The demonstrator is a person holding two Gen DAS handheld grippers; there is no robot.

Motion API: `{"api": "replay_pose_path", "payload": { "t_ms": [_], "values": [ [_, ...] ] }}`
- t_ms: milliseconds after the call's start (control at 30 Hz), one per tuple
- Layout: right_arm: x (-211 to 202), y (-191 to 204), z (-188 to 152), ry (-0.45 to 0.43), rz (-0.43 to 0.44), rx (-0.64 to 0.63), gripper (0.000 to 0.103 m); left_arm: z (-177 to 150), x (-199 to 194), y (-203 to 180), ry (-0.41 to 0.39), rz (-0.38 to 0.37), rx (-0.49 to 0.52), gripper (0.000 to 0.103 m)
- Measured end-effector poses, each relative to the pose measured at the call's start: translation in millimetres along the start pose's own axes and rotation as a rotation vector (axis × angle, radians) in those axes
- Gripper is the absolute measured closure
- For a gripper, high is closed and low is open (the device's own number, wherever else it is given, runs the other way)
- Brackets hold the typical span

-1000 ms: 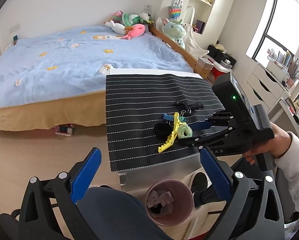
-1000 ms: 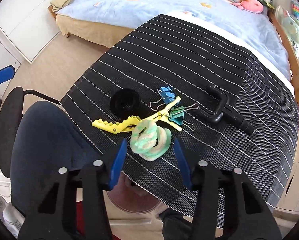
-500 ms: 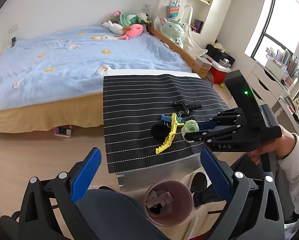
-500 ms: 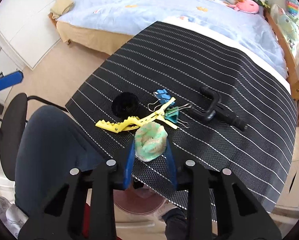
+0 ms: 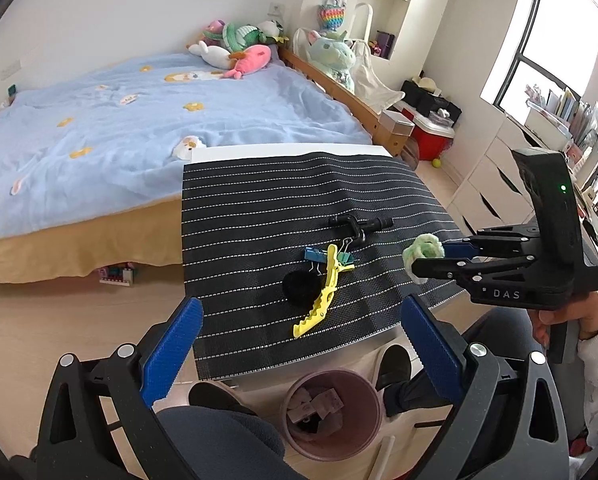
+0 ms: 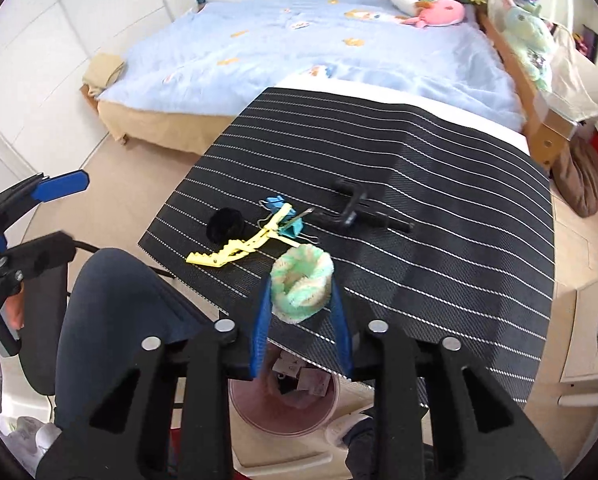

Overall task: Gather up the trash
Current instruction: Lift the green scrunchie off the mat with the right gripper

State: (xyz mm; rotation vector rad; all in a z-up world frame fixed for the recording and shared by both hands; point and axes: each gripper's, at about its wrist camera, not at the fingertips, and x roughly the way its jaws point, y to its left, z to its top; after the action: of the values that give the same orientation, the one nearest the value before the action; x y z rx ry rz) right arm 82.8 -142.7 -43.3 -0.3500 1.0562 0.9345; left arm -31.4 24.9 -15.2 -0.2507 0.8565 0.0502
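My right gripper (image 6: 301, 292) is shut on a green and white fuzzy scrunchie (image 6: 302, 283) and holds it above the near edge of the striped black mat (image 6: 419, 168). In the left wrist view the scrunchie (image 5: 423, 254) hangs at the right gripper's tips, off the mat's right side. A pink trash bin (image 5: 333, 414) with scraps in it stands on the floor below the table edge; it also shows in the right wrist view (image 6: 285, 404). My left gripper (image 5: 299, 344) is open and empty, above the bin and my lap.
On the mat lie a yellow hair clip (image 5: 323, 294), a black round lid (image 5: 301, 286), blue and teal binder clips (image 5: 314, 255) and a black T-shaped tool (image 5: 359, 226). A blue bed (image 5: 139, 120) stands behind the table. White drawers (image 5: 495, 184) stand at the right.
My right gripper closed on the scrunchie, lifted it off the mat and drew it back toward the table's near edge. My left gripper stayed open and about in place.
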Motion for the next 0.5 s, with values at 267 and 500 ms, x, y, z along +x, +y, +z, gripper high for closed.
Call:
{"api": "replay_pose_path", "payload": {
  "t_ms": [267, 500],
  "values": [
    [-14.3, -16.0, -8.0, -0.034, -0.015, 0.048, 0.077, 22.3, 24.1, -0.1, 0.045, -0.001, -0.018, 0.008],
    [-23.4, -24.4, -12.8, -0.055, -0.019, 0.074, 0.077, 35.2, 62.6, 5.2, 0.179, 0.021, -0.075, 0.008]
  ]
}}
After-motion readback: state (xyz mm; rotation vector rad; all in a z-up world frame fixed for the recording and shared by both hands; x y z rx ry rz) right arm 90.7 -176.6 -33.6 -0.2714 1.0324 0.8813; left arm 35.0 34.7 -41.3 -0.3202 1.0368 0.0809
